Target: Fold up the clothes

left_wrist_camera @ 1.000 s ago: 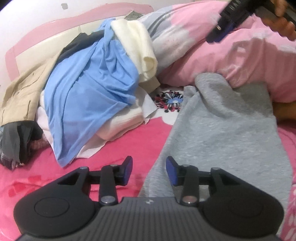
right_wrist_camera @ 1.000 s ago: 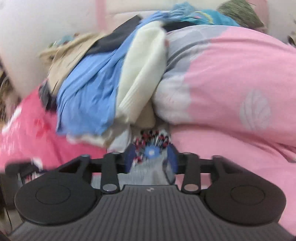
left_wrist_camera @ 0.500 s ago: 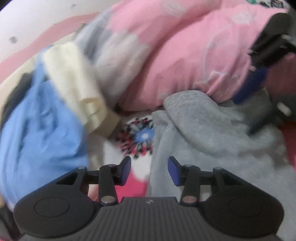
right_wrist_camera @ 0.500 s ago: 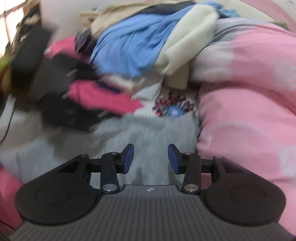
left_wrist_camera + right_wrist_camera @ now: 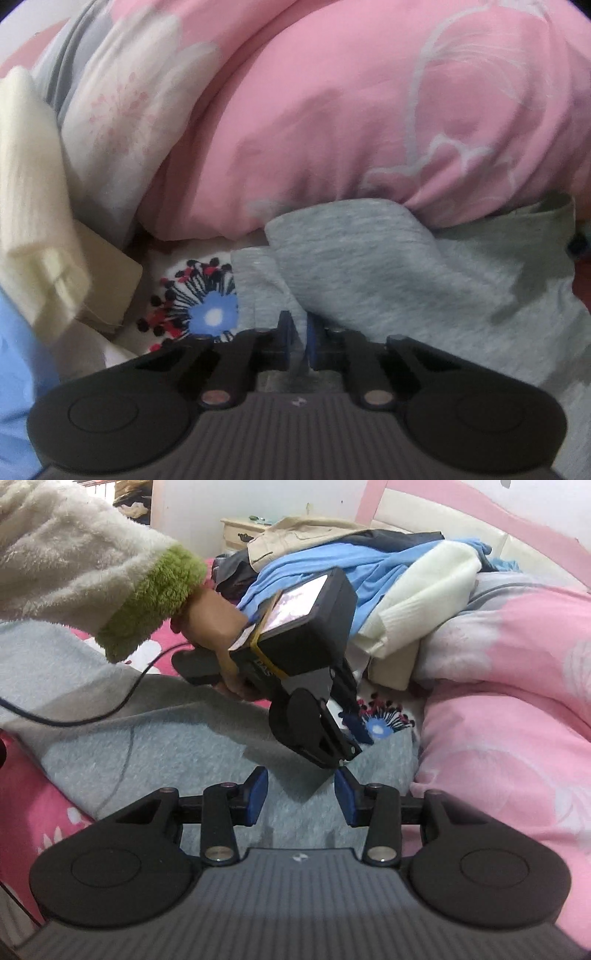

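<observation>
Left wrist view: the left gripper (image 5: 299,338) pinches the edge of the grey garment (image 5: 406,273), which spreads ahead and right of its fingers, under the pink duvet (image 5: 351,122). Best to lift slowly so the thin hem stays caught.

Right wrist view: the right gripper (image 5: 300,797) hangs spread and empty just above the grey cloth. Only this view shows the person's hand (image 5: 218,627) and sleeve (image 5: 74,572) gripping the left tool, and the clothes pile (image 5: 351,572) beyond.
</observation>
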Tool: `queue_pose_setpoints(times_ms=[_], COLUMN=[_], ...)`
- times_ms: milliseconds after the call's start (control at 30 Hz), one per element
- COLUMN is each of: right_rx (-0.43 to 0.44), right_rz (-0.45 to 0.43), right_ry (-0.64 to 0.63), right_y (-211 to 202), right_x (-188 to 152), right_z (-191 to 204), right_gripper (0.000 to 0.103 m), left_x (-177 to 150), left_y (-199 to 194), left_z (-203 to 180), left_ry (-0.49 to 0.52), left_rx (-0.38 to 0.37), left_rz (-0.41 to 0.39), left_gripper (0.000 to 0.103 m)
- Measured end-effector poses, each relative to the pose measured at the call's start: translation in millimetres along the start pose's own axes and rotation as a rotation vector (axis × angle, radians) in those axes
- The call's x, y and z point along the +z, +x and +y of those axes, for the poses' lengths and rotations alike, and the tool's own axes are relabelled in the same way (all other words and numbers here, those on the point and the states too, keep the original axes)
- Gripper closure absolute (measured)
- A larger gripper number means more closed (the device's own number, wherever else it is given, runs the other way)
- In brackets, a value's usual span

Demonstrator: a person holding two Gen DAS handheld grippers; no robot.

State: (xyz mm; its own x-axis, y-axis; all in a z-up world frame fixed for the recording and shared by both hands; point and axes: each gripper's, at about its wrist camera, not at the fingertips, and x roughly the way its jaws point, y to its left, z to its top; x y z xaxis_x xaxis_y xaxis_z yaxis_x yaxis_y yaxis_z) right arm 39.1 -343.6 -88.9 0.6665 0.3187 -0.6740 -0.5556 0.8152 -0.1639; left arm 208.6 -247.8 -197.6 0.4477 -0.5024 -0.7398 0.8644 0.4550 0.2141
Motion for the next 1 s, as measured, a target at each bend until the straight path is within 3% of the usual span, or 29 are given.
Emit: queue_pose_setpoints(times_ms=[233,433,633,700,767,833,933,1000], right_rx=[-0.022,-0.032,-0.036,-0.037,-0.038,-0.037,-0.035,-0.031], right_rz=[-0.01,0.003,0.031,0.032,0.033,0.025,0.004,-0.026], right_ry=[0.006,-0.021,-0.029,-0.033,-0.037,-0.04,-0.045,-0.051], right_y=[-4,-2,3,4,4,4,2,-2], right_x=[-2,-4,-6,-6,-7,-6,-4,-2], right_z=[-3,1,3,4,5,7,10,13], right_gripper=[0.064,0.063,0.063,0.063,0.063,0.063,0.063,0.062], left_x=[-6,-6,-5,-4,-5,-5,-7,-13], left_y=[-24,-12,22,16,10,0,-20,-40], left_z=[8,15,-9,-11,-12,-7,6,17], left_ry=[-0.112,-0.125,-0.008,0.007,0.008,-0.017,-0.08,-0.172], left_rx=[0.099,0.159,0.233,0.252,0.266,0.295,0.347,0.382], left_rz=[-0.075,-0.029,0.058,0.045,0.033,0.017,0.006,0.005], left_gripper=[0.097,0.097,0.095,0.09,0.07,0.058,0.052,0.049])
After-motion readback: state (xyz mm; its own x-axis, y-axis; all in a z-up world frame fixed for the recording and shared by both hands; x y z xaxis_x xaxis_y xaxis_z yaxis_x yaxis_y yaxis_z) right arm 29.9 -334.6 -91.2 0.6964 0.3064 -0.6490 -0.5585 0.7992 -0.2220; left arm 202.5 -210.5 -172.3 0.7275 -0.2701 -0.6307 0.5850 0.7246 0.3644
